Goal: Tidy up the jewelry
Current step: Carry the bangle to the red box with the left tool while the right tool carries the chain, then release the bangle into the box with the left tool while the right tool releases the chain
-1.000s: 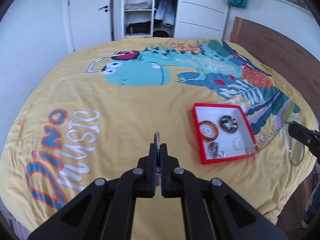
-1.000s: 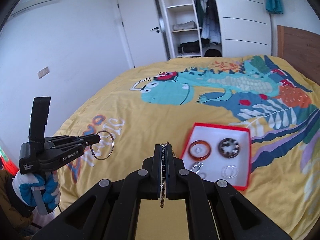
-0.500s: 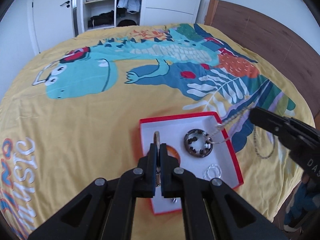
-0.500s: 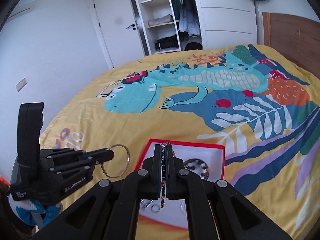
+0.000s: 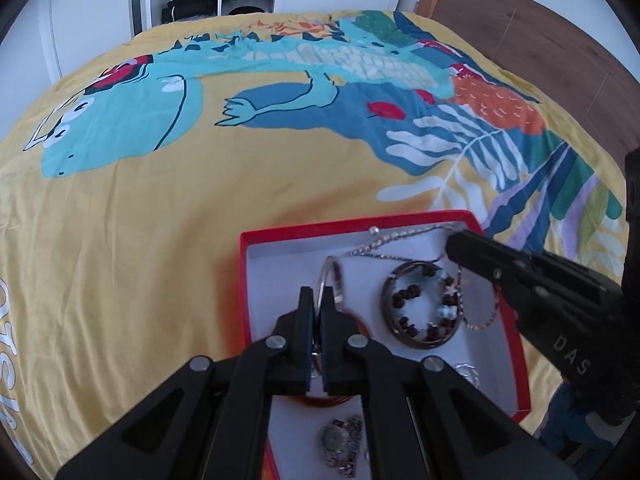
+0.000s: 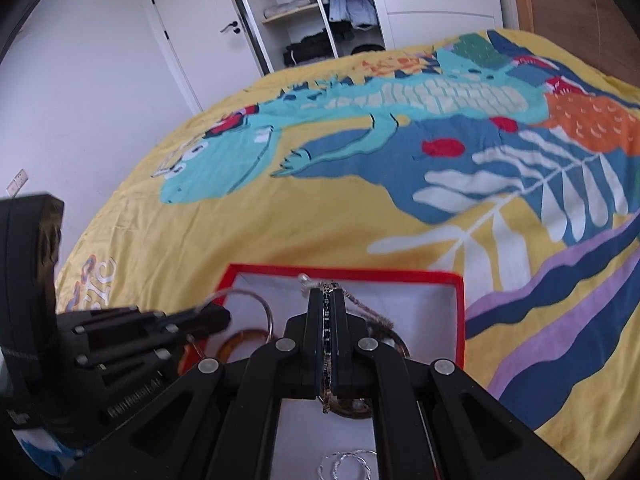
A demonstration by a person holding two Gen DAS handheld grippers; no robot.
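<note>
A red jewelry box with a white inside lies on the yellow bedspread; it also shows in the right wrist view. My left gripper is shut on a thin silver hoop and holds it just over the box. My right gripper is shut on a silver chain necklace, whose free end drapes into the box. In the box lie a dark beaded bracelet, an amber bangle, a small watch and twisted silver hoops.
The dinosaur-print yellow bedspread spreads all around the box. A wooden headboard rises at the right. A white door and an open wardrobe stand beyond the bed's far end.
Both grippers have moved forward and down over the red box. The chain's end now lies inside the box, and the silver hoop hangs just above its white floor.
</note>
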